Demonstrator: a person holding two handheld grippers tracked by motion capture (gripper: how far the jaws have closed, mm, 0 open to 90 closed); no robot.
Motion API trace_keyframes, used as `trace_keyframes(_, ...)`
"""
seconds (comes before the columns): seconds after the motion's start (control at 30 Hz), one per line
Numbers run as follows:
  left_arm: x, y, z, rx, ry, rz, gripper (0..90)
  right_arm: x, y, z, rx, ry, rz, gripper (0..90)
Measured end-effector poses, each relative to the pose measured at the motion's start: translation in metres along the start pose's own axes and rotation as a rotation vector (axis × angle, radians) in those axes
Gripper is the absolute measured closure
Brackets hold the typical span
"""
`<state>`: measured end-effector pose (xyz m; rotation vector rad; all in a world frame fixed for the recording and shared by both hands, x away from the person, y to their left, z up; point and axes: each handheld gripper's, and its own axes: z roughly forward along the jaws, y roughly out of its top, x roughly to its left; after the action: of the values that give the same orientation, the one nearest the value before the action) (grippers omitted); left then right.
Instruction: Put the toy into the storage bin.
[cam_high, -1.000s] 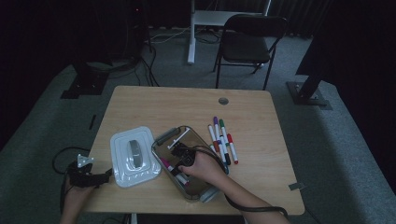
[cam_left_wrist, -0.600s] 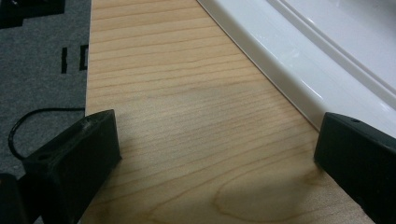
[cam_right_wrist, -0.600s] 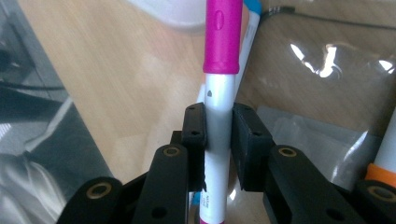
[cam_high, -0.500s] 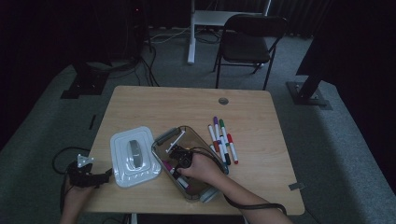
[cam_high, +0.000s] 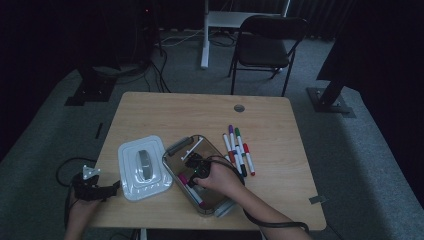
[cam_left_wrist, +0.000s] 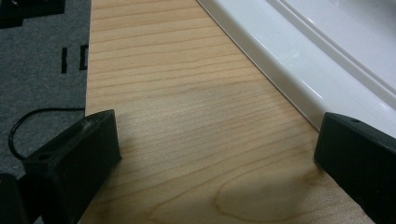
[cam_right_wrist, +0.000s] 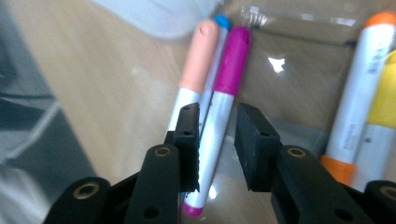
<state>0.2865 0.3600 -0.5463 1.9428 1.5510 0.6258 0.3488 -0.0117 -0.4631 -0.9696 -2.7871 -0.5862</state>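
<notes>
With its jaws just opening off the magenta marker, the right gripper leaves it in the clear box near the table's front edge.

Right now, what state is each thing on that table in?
Clear plastic box: open, markers inside.
White lid: off, flat beside the box.
Magenta-capped marker: capped, in the box, between the jaws.
Right gripper: jaws just opening, not pressing.
Left gripper: open, nothing held.
Markers on the table: capped, lying loose.

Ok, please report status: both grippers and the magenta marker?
Right gripper just opening, magenta marker released in clear box. Left gripper open beside white lid. Nothing blocking.
</notes>
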Motion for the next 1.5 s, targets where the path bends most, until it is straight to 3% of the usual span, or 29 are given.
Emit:
trace_keyframes(0.07,0.000,0.000,0.000,0.000,0.000,0.002,0.7,-0.003,-0.002,-0.019,-0.055,0.040,0.009,67.6)
trace_keyframes(0.3,0.000,0.000,0.000,-0.001,0.000,0.000,0.7,-0.017,-0.015,-0.069,-0.221,0.045,0.029,60.8)
trace_keyframes(0.6,0.000,0.000,0.000,-0.001,0.001,0.001,0.6,-0.050,-0.041,-0.118,-0.399,-0.027,0.079,55.6)
trace_keyframes(0.73,0.000,0.000,0.000,-0.001,0.001,0.000,0.7,-0.065,-0.055,-0.129,-0.433,-0.052,0.099,56.2)
trace_keyframes(0.87,0.000,0.000,0.000,0.000,0.001,0.002,0.7,-0.082,-0.069,-0.131,-0.459,-0.111,0.142,56.2)
trace_keyframes(1.03,0.000,0.000,0.000,0.000,0.000,0.000,0.7,-0.103,-0.085,-0.126,-0.443,-0.186,0.204,57.7)
trace_keyframes(1.17,0.000,0.000,0.000,0.000,0.000,0.000,0.7,-0.126,-0.097,-0.112,-0.411,-0.238,0.279,59.7)
trace_keyframes(1.5,0.000,0.000,0.000,0.000,0.000,0.000,0.7,-0.165,-0.111,-0.072,-0.338,-0.269,0.388,62.8)
